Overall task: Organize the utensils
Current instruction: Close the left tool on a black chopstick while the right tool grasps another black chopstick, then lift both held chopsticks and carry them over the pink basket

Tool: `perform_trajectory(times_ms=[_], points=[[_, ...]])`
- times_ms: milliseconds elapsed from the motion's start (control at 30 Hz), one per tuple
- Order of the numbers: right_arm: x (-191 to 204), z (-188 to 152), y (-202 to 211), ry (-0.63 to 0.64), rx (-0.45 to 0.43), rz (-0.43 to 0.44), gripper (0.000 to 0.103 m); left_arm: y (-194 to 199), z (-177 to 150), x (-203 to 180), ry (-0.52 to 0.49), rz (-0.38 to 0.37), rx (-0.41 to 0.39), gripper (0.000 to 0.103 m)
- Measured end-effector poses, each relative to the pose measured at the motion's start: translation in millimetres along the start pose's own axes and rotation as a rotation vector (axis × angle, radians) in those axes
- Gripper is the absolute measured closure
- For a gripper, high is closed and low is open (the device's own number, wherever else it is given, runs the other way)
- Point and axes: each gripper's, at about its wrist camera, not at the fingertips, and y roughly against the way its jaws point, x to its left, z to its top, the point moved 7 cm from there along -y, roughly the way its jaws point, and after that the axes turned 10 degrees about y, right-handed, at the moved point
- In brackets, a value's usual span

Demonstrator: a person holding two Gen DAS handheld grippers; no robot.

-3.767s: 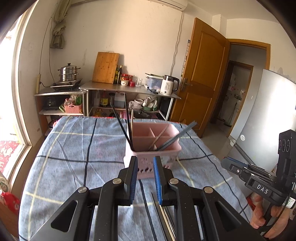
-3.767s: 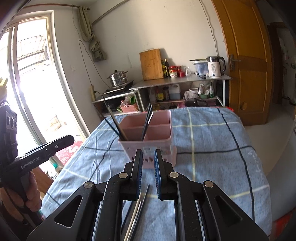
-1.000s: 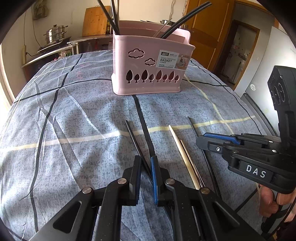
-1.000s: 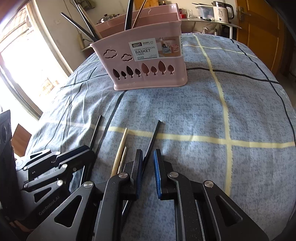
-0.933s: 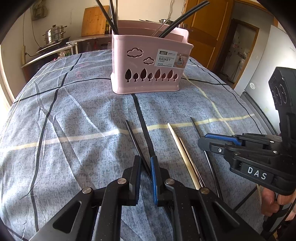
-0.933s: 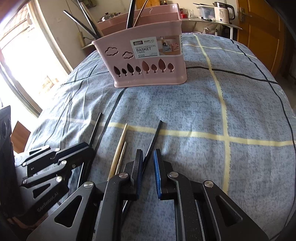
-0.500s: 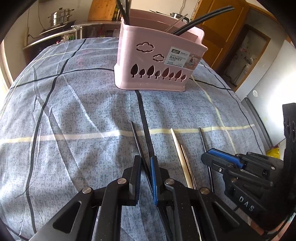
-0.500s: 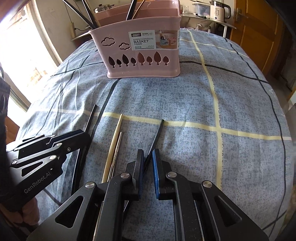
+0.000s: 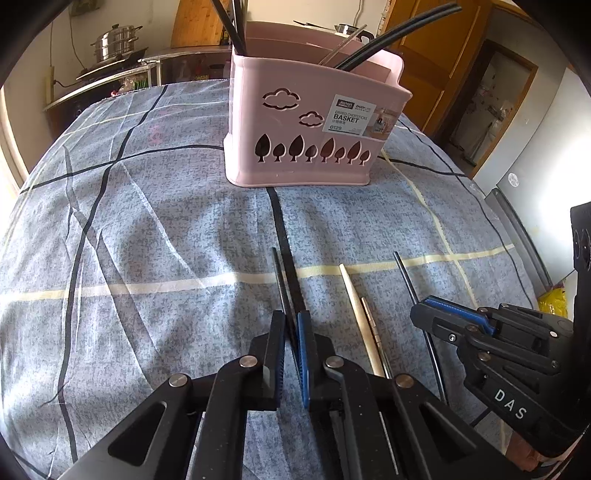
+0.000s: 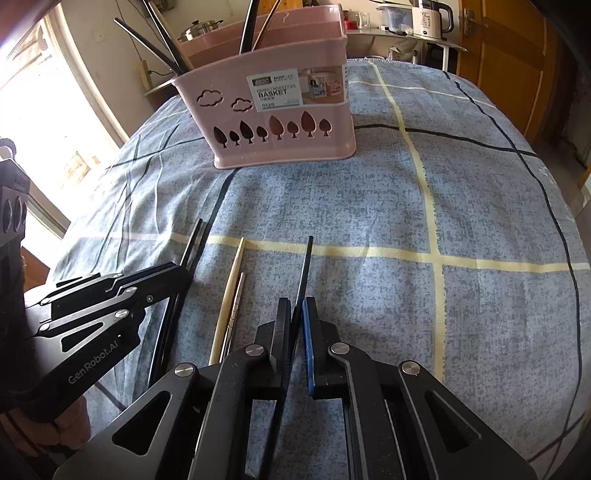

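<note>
A pink chopstick basket [image 9: 314, 122] [image 10: 280, 107] stands on the blue checked cloth and holds several black and metal chopsticks. My left gripper [image 9: 291, 325] is shut on a black chopstick [image 9: 279, 277] that lies on the cloth. My right gripper [image 10: 296, 314] is shut on another black chopstick [image 10: 306, 266]. Between them lie a wooden chopstick [image 9: 356, 306] [image 10: 231, 288] and a thin metal one [image 9: 369, 317] [image 10: 236, 299]. The right gripper also shows in the left wrist view [image 9: 428, 314], and the left gripper in the right wrist view [image 10: 181, 273].
The cloth-covered table [image 9: 147, 221] drops off at its right edge [image 10: 576, 236]. Behind stand a steel shelf with a steamer pot [image 9: 114, 44], a kettle [image 10: 430, 18] and a wooden door [image 10: 517, 55].
Both grippers have come down from above the basket to the cloth and closed on black chopsticks. In the last second they have shifted slightly nearer the basket.
</note>
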Motion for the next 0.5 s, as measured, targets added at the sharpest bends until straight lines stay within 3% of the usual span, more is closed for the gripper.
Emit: perform_trajectory(times_ms=[500], points=[[-20, 58, 72, -0.025, -0.241, 0.027, 0.098, 75, 66, -18, -0.024, -0.105, -0.18, 0.099]])
